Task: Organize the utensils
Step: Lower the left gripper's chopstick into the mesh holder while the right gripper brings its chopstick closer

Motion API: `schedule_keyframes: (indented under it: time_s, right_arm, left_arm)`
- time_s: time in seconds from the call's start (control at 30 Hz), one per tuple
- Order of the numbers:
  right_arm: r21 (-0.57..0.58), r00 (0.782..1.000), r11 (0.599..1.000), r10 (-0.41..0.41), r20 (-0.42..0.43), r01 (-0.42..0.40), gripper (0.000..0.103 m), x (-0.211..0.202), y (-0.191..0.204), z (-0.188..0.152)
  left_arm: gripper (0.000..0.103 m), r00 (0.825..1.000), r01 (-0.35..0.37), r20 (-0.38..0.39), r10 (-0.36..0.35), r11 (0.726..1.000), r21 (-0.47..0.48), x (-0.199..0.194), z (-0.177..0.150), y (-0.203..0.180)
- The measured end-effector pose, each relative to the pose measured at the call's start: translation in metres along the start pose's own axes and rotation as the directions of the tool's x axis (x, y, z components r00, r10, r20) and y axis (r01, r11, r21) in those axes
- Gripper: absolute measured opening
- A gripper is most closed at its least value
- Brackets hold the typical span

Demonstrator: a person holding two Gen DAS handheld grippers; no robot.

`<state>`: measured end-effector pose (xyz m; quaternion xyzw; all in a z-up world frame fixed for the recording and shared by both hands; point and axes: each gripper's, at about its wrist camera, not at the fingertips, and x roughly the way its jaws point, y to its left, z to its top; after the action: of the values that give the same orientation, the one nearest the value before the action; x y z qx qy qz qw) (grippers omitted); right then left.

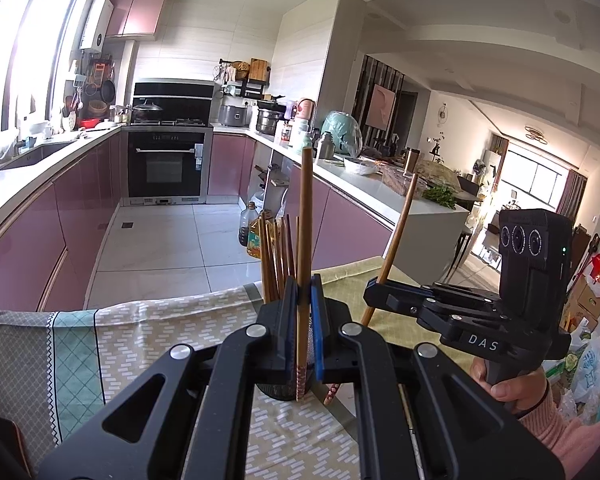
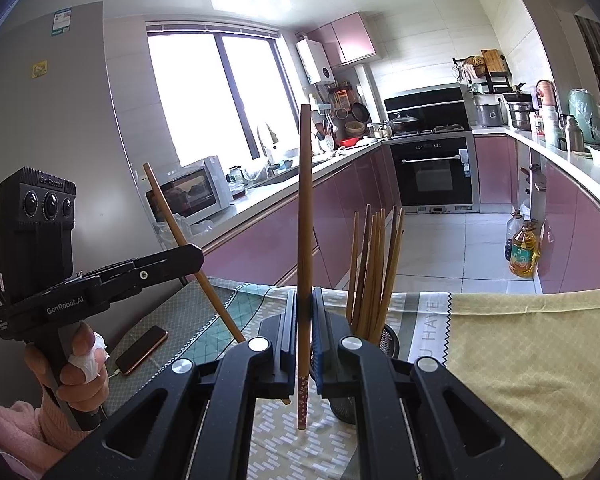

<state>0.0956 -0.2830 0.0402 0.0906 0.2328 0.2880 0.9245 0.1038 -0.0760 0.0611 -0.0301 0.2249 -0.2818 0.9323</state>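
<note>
a chopstick [image 1: 305, 216] in each closed gripper

On my right gripper [image 1: 374, 283], seen from my left wrist, the white letters "DAS" run along the side of its black body. Seen from my right wrist, my left gripper [image 2: 196, 254] carries "GenRobot.AI" in white along its side bar, and the same name, harder to read, sits across the top of its camera housing [image 2: 36, 196]. The tablecloth [image 2: 434, 322] under me has pale capitals printed sideways: "U HAVE". The fridge [image 2: 44, 100] wears a green-and-white label too small for me to read.
</note>
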Motion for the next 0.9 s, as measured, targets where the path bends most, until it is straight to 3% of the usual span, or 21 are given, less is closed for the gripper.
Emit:
schedule_keyframes:
  time_s: [0.9]
  right_arm:
    - [-0.002,0.999,1.000,-0.007,0.032,0.007,0.006,0.006,-0.009,0.024]
  left_arm:
    - [0.007,0.999,-0.008,0.033,0.007,1.000,0.024,0.009,0.019,-0.011]
